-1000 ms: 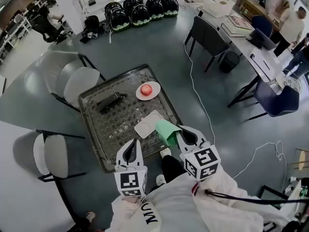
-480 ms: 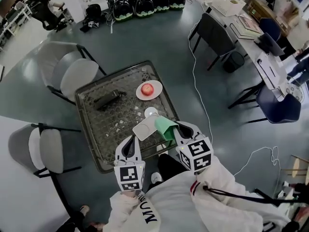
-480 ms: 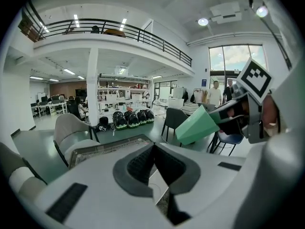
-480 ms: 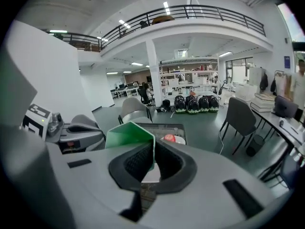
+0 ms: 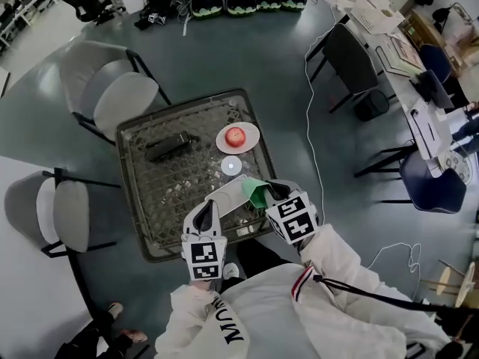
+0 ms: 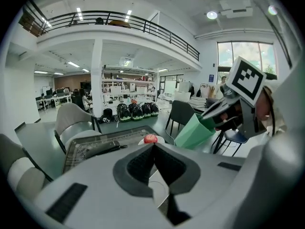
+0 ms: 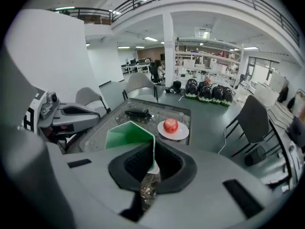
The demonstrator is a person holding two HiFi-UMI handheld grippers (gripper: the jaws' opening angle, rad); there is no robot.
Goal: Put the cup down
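Both grippers are sitting lower over the table (image 5: 165, 193) than a second ago; the right gripper (image 5: 267, 193) is pinching the green cup (image 5: 253, 192) by its wall, tilted above the near edge. The left gripper (image 5: 203, 215) is hanging closed, empty. Releasing the cup while tilted is risking a topple off that edge.

Dark letters, roughly MUN, on the front of my white top (image 5: 227, 329), turned sideways, my only legible print
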